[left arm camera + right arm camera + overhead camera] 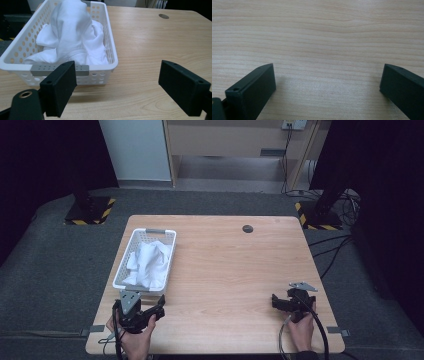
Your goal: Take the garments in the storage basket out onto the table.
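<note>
High view has the crumpled white cloth (pixel 149 263) heaped in the white perforated plastic basket (pixel 121 271) at the left of the light wooden surface (pixel 235 270). Left tool (pixel 159 309) sits just near of it, released, probably lined up for a grab. Right tool (pixel 276 301) idles released, well apart. Nothing blocks except the basket's near wall.

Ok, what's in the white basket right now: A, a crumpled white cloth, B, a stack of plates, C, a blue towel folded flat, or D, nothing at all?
A: the left gripper view shows a crumpled white cloth heaped inside the white basket, rising above its rim.
</note>
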